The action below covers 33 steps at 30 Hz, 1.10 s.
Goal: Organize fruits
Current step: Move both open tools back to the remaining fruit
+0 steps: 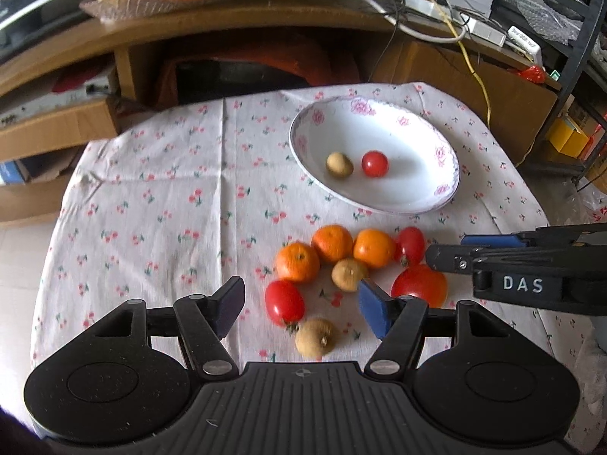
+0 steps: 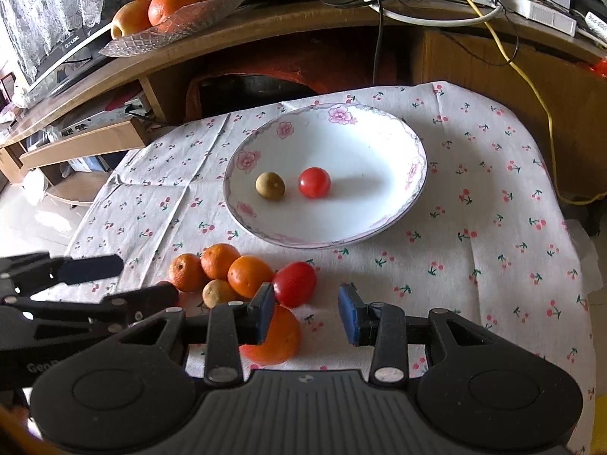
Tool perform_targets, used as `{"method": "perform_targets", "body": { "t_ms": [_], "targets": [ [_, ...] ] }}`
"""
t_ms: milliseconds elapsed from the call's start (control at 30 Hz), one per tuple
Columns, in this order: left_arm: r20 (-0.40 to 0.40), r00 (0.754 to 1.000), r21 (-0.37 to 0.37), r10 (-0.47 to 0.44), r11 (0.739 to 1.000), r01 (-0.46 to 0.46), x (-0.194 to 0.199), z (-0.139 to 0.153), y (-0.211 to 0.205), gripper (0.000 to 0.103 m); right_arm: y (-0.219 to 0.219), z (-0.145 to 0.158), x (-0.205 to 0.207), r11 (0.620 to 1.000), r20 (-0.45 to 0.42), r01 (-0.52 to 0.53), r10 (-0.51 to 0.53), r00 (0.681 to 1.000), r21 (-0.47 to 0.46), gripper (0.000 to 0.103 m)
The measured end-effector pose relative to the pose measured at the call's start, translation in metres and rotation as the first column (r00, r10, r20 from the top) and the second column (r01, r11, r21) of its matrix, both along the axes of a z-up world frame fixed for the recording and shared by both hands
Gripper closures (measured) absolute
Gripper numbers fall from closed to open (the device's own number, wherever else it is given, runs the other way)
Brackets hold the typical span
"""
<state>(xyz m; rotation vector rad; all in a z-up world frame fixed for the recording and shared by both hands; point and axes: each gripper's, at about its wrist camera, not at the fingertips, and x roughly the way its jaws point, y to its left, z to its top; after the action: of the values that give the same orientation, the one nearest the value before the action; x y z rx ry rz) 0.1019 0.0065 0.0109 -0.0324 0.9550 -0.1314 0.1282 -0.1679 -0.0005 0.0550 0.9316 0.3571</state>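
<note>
Fruits (image 1: 334, 265) perhaps just beyond left gripper (image 1: 301, 307)

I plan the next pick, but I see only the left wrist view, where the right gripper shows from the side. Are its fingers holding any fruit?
Observer: No. The right gripper is open; only tablecloth shows between its fingers.
Operator: Which fruit is closest to them?
Observer: The oblong red tomato, just ahead of the gap, beside the finger nearer the pile.
Operator: And the big tomato?
Observer: The big tomato lies partly hidden behind that same finger.
</note>
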Motion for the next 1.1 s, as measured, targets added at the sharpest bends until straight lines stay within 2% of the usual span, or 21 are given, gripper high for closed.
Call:
{"method": "perform_targets", "body": {
  "t_ms": [533, 700, 900, 1100],
  "targets": [
    [-0.055, 0.998, -0.036, 0.026, 0.999, -0.028, -0.002, -0.007, 0.008, 0.029, 0.006, 0.000, -0.006, 0.999, -0.053, -0.043, 0.044, 0.998, 0.026, 0.058],
    [-0.084, 0.996, -0.055, 0.041, 0.997, -0.046, 0.000, -0.011, 0.014, 0.028, 0.008, -0.002, -0.001, 0.997, -0.090, -0.051, 0.056, 0.994, 0.060, 0.058],
    [-0.114, 0.993, -0.075, 0.034, 0.996, -0.042, 0.005, -0.019, 0.011, 0.029, 0.015, -0.003, 0.000, 0.996, -0.100, -0.076, 0.081, 0.992, 0.054, 0.057],
    [-0.141, 0.989, -0.086, 0.037, 0.995, -0.049, 0.010, -0.027, 0.008, 0.041, 0.012, -0.002, 0.000, 0.996, -0.104, -0.067, 0.072, 0.992, 0.054, 0.057]
  ]
}}
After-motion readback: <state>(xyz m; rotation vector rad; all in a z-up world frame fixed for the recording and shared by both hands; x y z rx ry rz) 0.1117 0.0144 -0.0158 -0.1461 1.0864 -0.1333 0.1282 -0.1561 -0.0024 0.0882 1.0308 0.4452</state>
